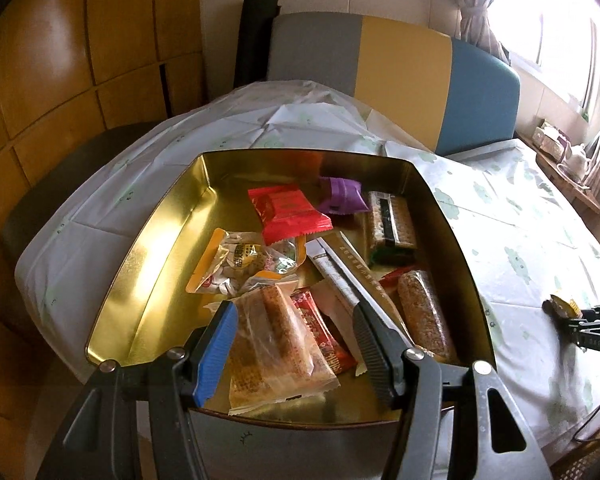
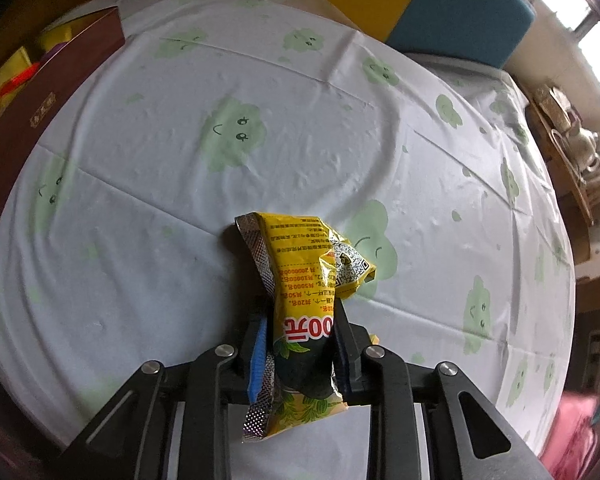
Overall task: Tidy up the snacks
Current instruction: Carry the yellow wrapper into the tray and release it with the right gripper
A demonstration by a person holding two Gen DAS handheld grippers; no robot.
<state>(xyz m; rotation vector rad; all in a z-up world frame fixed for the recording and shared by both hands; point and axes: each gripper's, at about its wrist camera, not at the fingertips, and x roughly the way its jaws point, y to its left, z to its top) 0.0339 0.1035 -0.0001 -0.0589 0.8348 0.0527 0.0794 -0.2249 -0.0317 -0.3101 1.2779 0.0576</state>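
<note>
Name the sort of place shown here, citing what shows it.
Probably a home dining area: a round table under a cloud-print tablecloth, a padded chair behind it, and a teapot on a side stand by a curtained window.

A cloud-printed tablecloth (image 2: 260, 80) covers the table, wooden cabinets (image 1: 80, 60) stand behind, and a bright window (image 1: 560, 20) glares.

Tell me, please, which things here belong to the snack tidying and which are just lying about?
For the job: gold tin; the snack packets in it, e.g. the red packet; yellow packet clamped in the right gripper.
Lying about: teapot; chair; curtain.
</note>
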